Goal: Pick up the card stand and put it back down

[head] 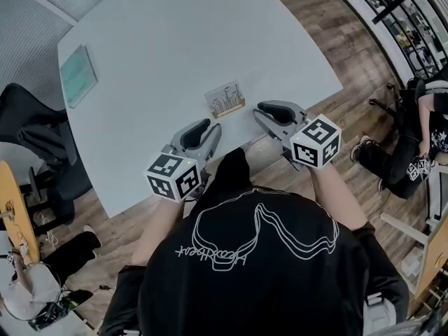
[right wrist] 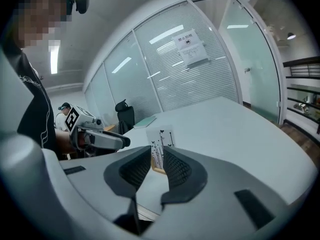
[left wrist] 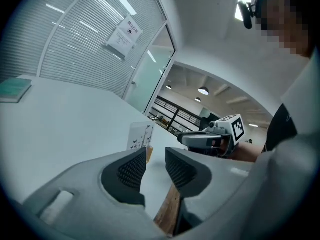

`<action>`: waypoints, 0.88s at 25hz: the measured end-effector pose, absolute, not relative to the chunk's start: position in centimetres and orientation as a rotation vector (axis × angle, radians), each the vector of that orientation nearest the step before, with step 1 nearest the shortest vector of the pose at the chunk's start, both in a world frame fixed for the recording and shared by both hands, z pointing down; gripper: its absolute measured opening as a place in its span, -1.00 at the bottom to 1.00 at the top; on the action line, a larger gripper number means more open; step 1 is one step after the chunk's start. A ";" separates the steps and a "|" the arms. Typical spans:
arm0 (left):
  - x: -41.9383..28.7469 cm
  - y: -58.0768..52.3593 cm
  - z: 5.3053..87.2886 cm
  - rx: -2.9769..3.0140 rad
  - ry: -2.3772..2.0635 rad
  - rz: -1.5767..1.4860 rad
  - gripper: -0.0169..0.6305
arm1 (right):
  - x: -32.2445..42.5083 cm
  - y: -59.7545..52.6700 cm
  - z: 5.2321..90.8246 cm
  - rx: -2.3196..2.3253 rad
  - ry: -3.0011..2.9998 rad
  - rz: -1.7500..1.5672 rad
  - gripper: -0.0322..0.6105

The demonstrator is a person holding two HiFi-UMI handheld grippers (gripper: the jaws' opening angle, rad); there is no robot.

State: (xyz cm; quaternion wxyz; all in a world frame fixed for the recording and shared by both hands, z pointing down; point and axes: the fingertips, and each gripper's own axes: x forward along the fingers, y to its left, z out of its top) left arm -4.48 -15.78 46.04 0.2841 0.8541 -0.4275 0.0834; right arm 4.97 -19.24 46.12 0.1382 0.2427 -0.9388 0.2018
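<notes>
The card stand (head: 225, 99), a white printed card in a small wooden base, stands upright near the front edge of the white table (head: 175, 40). My left gripper (head: 212, 127) sits just left of and nearer than it, jaws apart with nothing between them. My right gripper (head: 260, 108) sits just right of it, also open and empty. In the left gripper view the card stand (left wrist: 139, 136) shows beyond the jaws (left wrist: 155, 155), slightly left of the gap. In the right gripper view the card stand (right wrist: 161, 143) lines up with the gap of the open jaws (right wrist: 157, 156), still beyond the tips.
A green notebook (head: 78, 74) lies at the table's far left. A black office chair (head: 35, 145) stands left of the table. One person sits on the wooden floor at right (head: 420, 138), another at lower left (head: 35, 285). The table's front edge runs under both grippers.
</notes>
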 end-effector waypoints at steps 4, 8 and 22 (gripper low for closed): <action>-5.2 -17.0 47.9 2.246 -1.167 0.251 -0.52 | 4.5 -20.6 48.1 0.700 -2.665 0.584 -0.59; -5.5 -18.1 49.9 2.227 -1.163 0.311 -0.49 | 4.5 -22.2 50.0 0.732 -2.607 0.568 -0.59; -5.5 -19.9 54.4 2.149 -1.146 0.362 -0.49 | 3.1 -23.8 54.7 0.684 -2.492 0.509 -0.50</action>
